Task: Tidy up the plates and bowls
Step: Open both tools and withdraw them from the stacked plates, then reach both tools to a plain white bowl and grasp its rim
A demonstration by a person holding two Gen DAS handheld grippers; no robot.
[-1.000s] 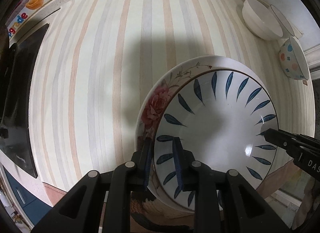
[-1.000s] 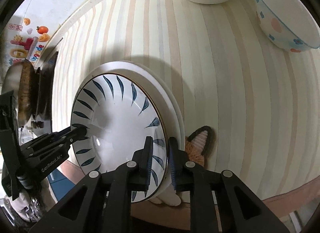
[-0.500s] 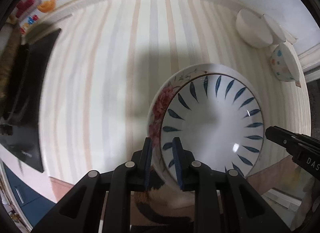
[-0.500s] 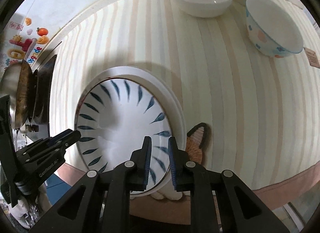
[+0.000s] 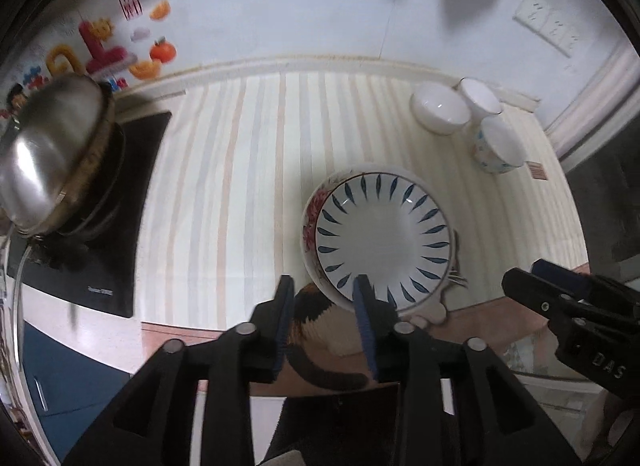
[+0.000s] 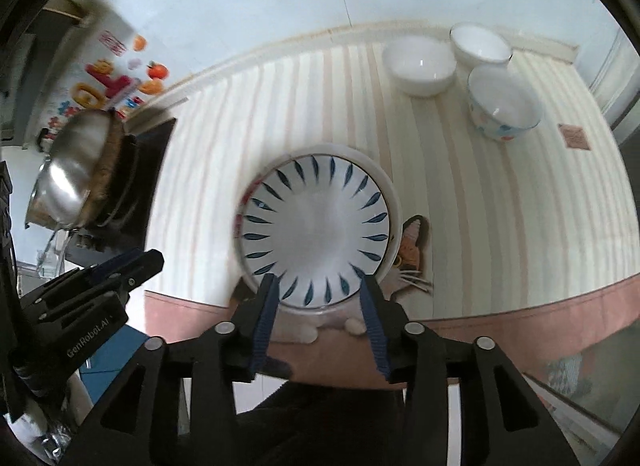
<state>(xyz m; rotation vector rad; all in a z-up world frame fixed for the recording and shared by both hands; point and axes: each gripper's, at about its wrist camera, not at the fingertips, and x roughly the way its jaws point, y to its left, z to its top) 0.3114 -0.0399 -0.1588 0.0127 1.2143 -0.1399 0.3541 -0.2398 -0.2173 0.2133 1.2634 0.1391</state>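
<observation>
A white plate with blue leaf marks (image 5: 384,242) (image 6: 316,234) lies stacked on a rose-patterned plate (image 5: 313,209) on the striped counter. My left gripper (image 5: 324,302) is open and empty, pulled back just off the stack's near-left edge. My right gripper (image 6: 318,302) is open and empty, above the stack's near edge. Three bowls stand at the back right: a white one (image 5: 440,111) (image 6: 420,63), a second white one (image 5: 480,95) (image 6: 480,43) and a dotted one (image 5: 498,143) (image 6: 504,109).
A cat-shaped mat (image 6: 412,250) (image 5: 316,326) lies under the plates. A steel pot (image 5: 52,145) (image 6: 72,173) sits on a black cooktop (image 5: 120,201) at the left. The counter's pink front edge (image 6: 520,318) runs below the plates. A wall with fruit stickers (image 5: 160,51) is behind.
Both grippers have opened, let go of the blue-leaf plate and pulled back and up from the stack. The plate now rests on the rose plate.
</observation>
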